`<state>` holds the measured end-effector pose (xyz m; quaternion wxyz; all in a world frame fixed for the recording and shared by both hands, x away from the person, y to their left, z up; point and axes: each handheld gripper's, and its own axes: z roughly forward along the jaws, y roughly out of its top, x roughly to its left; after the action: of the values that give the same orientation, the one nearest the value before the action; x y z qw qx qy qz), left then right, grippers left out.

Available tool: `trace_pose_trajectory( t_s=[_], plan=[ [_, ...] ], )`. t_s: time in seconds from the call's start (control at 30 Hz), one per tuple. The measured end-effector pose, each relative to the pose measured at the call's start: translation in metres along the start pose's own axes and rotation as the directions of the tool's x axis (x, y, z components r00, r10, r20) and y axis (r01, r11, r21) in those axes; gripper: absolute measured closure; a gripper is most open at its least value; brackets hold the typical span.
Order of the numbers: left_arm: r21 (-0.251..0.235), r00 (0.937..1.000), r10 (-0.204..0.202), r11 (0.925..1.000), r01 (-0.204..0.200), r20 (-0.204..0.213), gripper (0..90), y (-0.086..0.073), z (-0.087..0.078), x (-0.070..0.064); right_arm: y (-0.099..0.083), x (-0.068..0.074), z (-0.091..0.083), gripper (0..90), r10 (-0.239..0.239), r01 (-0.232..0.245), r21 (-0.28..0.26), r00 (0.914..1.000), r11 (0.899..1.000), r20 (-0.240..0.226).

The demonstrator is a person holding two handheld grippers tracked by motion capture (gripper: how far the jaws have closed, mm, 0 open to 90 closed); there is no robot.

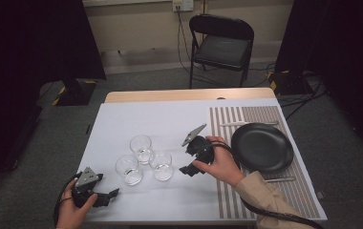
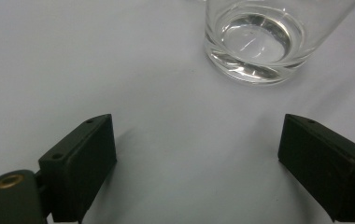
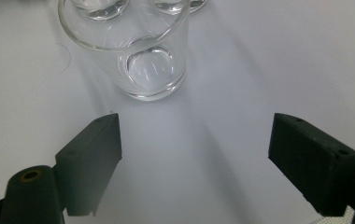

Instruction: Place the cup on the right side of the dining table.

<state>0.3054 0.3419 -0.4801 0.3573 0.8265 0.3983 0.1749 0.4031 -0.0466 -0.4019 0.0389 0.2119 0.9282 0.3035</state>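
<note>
My right tool (image 1: 192,161) sits spread just right of the nearest-right glass (image 1: 161,165); my left tool (image 1: 104,196), also spread, waits near the left glass (image 1: 129,169). All three glasses look empty, clustered mid-desk (image 1: 122,124) — closing in crooked could knock one into its neighbours.

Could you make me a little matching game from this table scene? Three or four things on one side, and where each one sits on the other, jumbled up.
Things:
1. black plate
2. three glasses
3. left gripper
4. folding chair

Places:
A. on the floor beyond the table's far edge
B. at the table's near left corner
C. on the striped mat
D. grouped mid-table on the white cloth

Pairs: 1-C, 2-D, 3-B, 4-A
</note>
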Motion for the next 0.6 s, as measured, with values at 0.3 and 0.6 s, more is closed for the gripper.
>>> trace_pose_trajectory(
  t_s=[0.3, 0.6],
  plan=[
    [0.002, 1.0000, 0.003, 1.0000, -0.003, 0.001, 10.1, 0.0001, 0.0000, 0.0001, 0.0055, -0.0021, 0.0007, 16.6, 0.013, -0.013, -0.005, 0.9999, 1.000, -0.005],
    [0.003, 1.0000, 0.003, 1.0000, -0.003, 0.001, 10.0, 0.0001, -0.0001, 0.0001, 0.0093, -0.0038, 0.0030, 16.6, 0.014, -0.014, -0.004, 0.9999, 1.000, -0.005]
  ],
)
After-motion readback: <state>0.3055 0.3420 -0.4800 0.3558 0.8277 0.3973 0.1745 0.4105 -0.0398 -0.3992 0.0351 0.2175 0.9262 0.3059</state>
